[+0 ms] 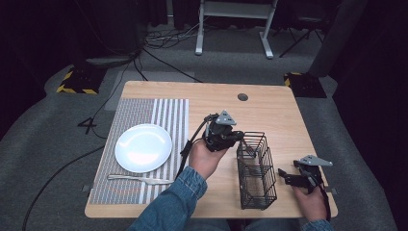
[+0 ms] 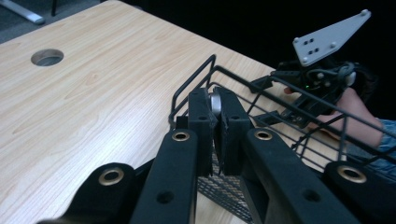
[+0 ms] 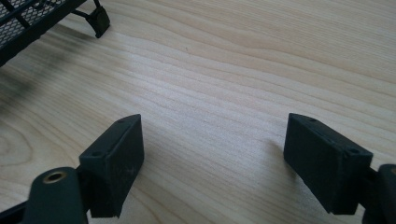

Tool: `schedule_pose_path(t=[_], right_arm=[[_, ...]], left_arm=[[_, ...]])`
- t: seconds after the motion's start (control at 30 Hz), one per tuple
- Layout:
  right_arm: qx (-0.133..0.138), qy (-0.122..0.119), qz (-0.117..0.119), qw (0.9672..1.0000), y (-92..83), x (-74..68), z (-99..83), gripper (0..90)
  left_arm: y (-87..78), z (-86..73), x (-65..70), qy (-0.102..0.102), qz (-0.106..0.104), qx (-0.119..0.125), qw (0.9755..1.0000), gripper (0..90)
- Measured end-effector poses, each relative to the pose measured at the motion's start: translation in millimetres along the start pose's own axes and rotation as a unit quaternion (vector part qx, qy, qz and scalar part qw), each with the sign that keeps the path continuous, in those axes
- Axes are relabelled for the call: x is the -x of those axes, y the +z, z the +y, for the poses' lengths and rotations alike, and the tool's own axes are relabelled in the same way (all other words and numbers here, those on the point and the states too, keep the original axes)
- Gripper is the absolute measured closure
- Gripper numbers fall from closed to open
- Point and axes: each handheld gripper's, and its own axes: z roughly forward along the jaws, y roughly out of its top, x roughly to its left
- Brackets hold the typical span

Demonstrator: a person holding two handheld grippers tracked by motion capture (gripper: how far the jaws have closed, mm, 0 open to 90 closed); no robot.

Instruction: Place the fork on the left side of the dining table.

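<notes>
While a fork (image 1: 139, 179) lies by the plate (image 1: 143, 147), the left gripper (image 2: 214, 122) pinches something metal over the basket (image 1: 256, 171); the right gripper (image 3: 212, 163) gapes wide, idle, so clearing looks part done.

Grey carpet floor (image 1: 57, 120), dark unlit surroundings, white-legged frame (image 1: 234, 19) at far centre, black cables (image 1: 163, 38) trailing far left, yellow-black striped blocks (image 1: 77, 82) left and right.
</notes>
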Motion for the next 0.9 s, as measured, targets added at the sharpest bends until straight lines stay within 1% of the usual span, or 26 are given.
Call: schedule_pose_path(t=[0.07, 0.27, 0.4, 0.53, 0.67, 0.8, 0.83, 0.87, 0.9], right_arm=[[0.0, 0.0, 0.0, 1.0, 0.0, 0.0, 0.0, 20.4], [0.001, 0.0, 0.0, 1.0, 0.0, -0.1, -0.1, 20.5], [0.001, -0.001, 0.0, 1.0, 0.0, -0.1, -0.1, 20.6], [0.001, 0.0, 0.0, 1.0, -0.1, -0.2, -0.1, 20.7], [0.001, 0.0, 0.0, 1.0, -0.1, -0.2, -0.1, 20.7], [0.001, 0.0, 0.0, 1.0, 0.0, -0.2, -0.1, 20.7], [0.001, 0.0, 0.0, 1.0, 0.0, -0.2, -0.1, 20.7], [0.001, 0.0, 0.0, 1.0, 0.0, -0.2, -0.1, 20.7], [0.001, 0.001, -0.001, 1.0, 0.0, -0.3, 0.0, 20.7]], left_arm=[[-3.0, 3.2, 2.7, 0.003, -0.001, 0.003, 1.0, 86.5], [-11.2, 13.6, 9.3, 0.013, 0.004, 0.002, 0.9999, 86.5], [-20.4, 19.6, 12.6, 0.021, 0.011, 0.011, 0.9997, 86.5], [-31.4, 23.9, 15.6, 0.019, 0.008, 0.027, 0.9994, 86.5], [-40.8, 28.7, 18.2, 0.013, 0.005, 0.032, 0.9994, 86.5], [-50.2, 33.5, 20.5, 0.015, 0.003, 0.042, 0.999, 86.5], [-53.7, 35.5, 22.1, 0.015, 0.007, 0.045, 0.9989, 86.6], [-53.7, 35.5, 22.1, 0.015, 0.007, 0.045, 0.9989, 86.5], [-55.7, 36.4, 22.9, 0.017, 0.013, 0.046, 0.9987, 86.5]])
